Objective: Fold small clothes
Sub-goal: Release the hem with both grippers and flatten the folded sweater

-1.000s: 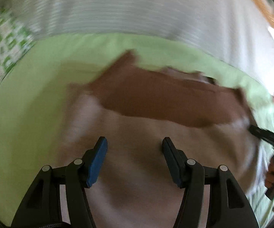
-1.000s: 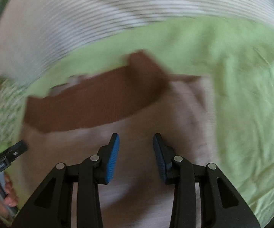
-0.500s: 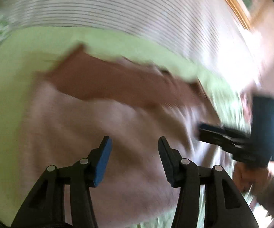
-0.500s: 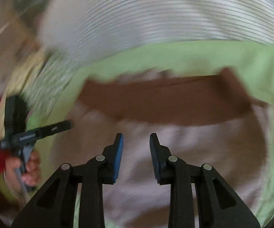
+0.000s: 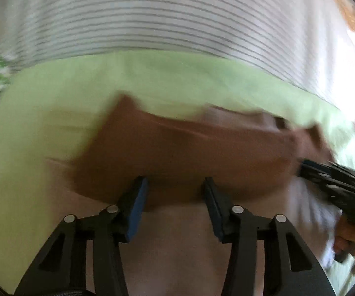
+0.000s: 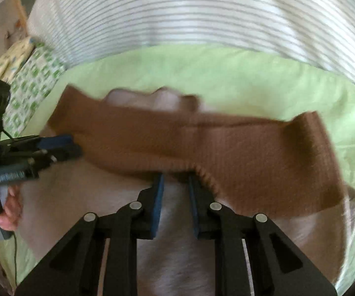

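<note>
Both grippers closing, nothing clamped | brown band (image 6: 182,143) runs crosswise at tips | right gripper (image 6: 175,185) at its edge | left gripper (image 5: 175,190) wider.

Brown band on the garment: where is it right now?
The brown band runs across the garment's far edge on the green sheet, just ahead of the right gripper; both views show it.

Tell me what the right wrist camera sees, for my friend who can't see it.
The right gripper reaches the brown band of a pinkish garment lying on a light green sheet, its jaws just closing but still apart. The left gripper comes in from the left.
</note>
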### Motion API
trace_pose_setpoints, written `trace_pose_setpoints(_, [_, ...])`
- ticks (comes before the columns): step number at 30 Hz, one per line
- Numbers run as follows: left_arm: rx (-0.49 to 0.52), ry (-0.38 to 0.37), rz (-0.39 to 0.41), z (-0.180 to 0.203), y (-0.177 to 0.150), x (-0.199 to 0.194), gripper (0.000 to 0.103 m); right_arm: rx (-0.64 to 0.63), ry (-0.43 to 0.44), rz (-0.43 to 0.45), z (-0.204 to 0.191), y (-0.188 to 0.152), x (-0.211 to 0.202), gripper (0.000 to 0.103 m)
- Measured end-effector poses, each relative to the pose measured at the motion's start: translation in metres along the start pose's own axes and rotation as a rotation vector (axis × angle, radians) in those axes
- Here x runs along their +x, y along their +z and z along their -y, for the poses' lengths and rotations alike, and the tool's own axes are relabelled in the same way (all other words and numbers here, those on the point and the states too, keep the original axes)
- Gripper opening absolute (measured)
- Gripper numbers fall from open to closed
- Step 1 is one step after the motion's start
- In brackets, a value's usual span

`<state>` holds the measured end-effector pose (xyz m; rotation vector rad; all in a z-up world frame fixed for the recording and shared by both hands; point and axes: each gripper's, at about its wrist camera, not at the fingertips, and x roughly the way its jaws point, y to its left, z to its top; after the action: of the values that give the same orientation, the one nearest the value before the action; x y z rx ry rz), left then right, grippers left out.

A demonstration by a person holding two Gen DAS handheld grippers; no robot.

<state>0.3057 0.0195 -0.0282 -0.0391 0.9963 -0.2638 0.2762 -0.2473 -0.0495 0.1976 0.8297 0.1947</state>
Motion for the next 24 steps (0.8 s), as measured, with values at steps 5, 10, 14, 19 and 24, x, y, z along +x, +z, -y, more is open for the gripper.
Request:
trace_pose_setpoints(5, [-0.123,-0.019,0.002,-0.050,-0.005,-0.006,0.029,0.341,-0.067,0.046,0.086,-0.019,-0.023,0.017])
trace_pose_setpoints(10, [-0.153,0.027,0.005,-0.056,-0.018,-0.030,0.038,0.370,-0.109,0.064,0.095,-0.027,-0.051,0.010])
trace_pose_setpoints(14, [-0.205,0.031,0.031,-0.058,-0.043,-0.072,0.058,0.393,-0.045,0.078,0.079,-0.033,-0.074,0.021])
trace_pose_setpoints(19, [-0.340,0.023,0.038,-0.070,-0.096,-0.123,0.078,0.377,0.007,0.103,0.039,-0.039,-0.091,0.041])
trace_pose_setpoints(24, [-0.493,0.028,0.012,-0.079,-0.150,-0.148,0.079,0.360,0.049,0.079,0.003,-0.054,-0.093,0.041])
